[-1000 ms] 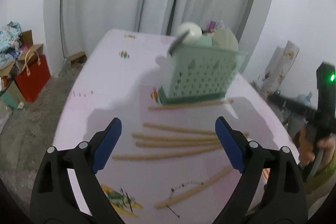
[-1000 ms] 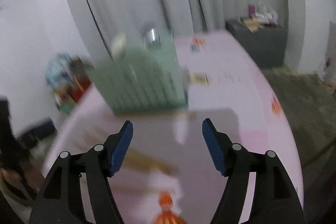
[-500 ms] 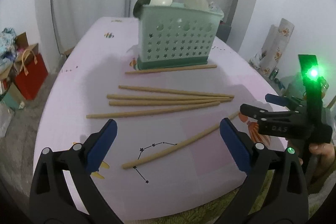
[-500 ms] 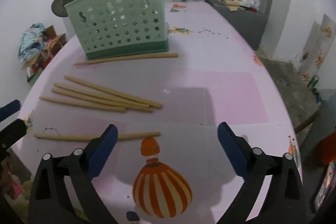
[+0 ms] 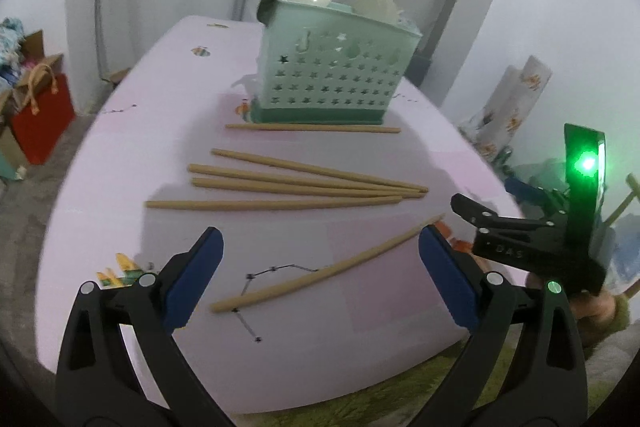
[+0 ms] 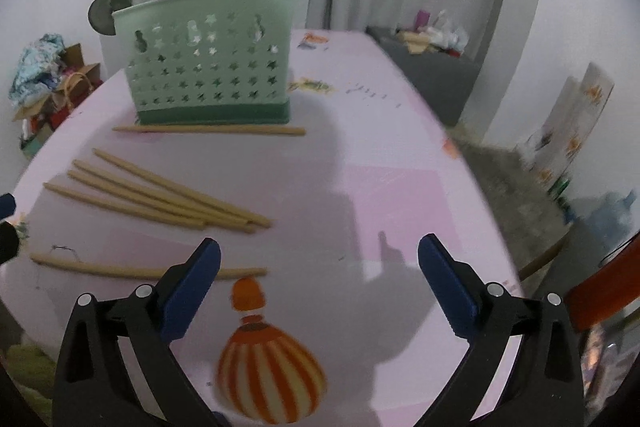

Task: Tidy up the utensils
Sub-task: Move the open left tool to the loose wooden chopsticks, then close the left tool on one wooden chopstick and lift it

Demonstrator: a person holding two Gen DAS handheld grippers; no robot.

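Note:
Several wooden chopsticks (image 5: 304, 183) (image 6: 168, 195) lie scattered on a pink tablecloth (image 5: 152, 99). One chopstick (image 5: 312, 127) (image 6: 208, 130) rests along the foot of a mint-green star-punched utensil basket (image 5: 332, 75) (image 6: 208, 67) that holds spoons and ladles. Another single chopstick (image 5: 324, 273) (image 6: 132, 270) lies nearest the front edge. My left gripper (image 5: 320, 255) hangs open above that near chopstick, nothing between its fingers. My right gripper (image 6: 320, 259) is open too, over bare cloth right of the chopstick's tip. The right tool's black body (image 5: 528, 247) shows in the left wrist view.
A hot-air-balloon print (image 6: 268, 375) marks the cloth under the right gripper. A red bag (image 5: 40, 123) and boxes stand on the floor at the left. A grey cabinet (image 6: 432, 75) with clutter stands beyond the table at the right. Curtains hang behind.
Both grippers pulled back and tilted down, so the chopsticks and table front came into view. The right gripper's jaws widened. Over the last half second, little moved.

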